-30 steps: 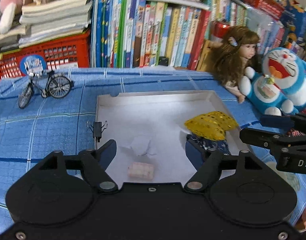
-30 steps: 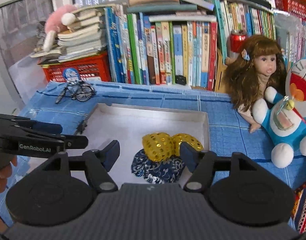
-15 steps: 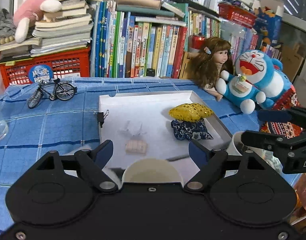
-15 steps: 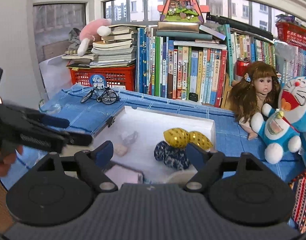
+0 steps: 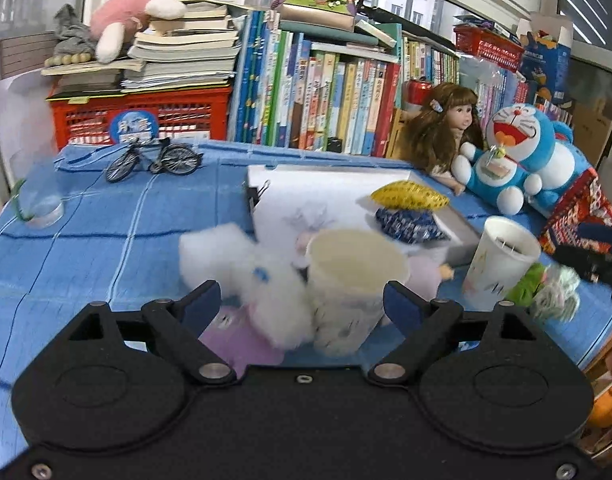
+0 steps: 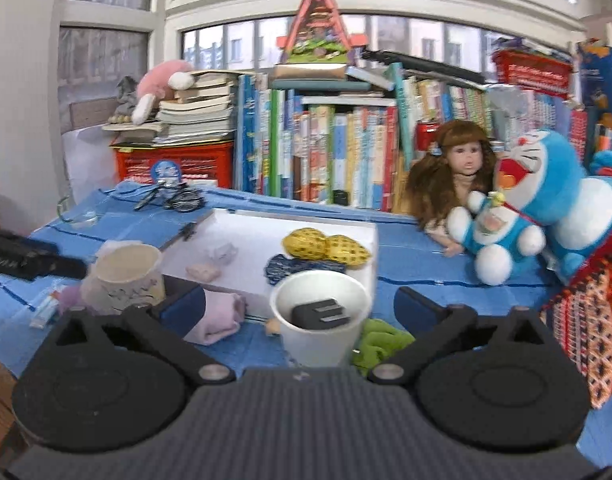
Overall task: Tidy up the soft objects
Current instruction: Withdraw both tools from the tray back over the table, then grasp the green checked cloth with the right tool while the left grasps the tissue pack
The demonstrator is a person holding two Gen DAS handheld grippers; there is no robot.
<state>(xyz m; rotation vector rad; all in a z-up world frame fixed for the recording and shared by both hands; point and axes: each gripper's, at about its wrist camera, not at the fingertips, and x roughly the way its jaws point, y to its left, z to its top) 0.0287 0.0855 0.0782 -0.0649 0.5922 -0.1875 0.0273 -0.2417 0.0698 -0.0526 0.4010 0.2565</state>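
Both claws opening, empty; left claw faces paper cup and white plush; right claw faces cup with black block, green cloth lower right

Two paper cups stand near the front: one left, one right. One white tray holds four soft items: a yellow pouch, a dark blue pouch, a pink piece and a white piece. Far right sit one doll and two blue plush cats, small and large. One toy bicycle stands far left, with two red baskets behind. One pink plush lies on stacked books.
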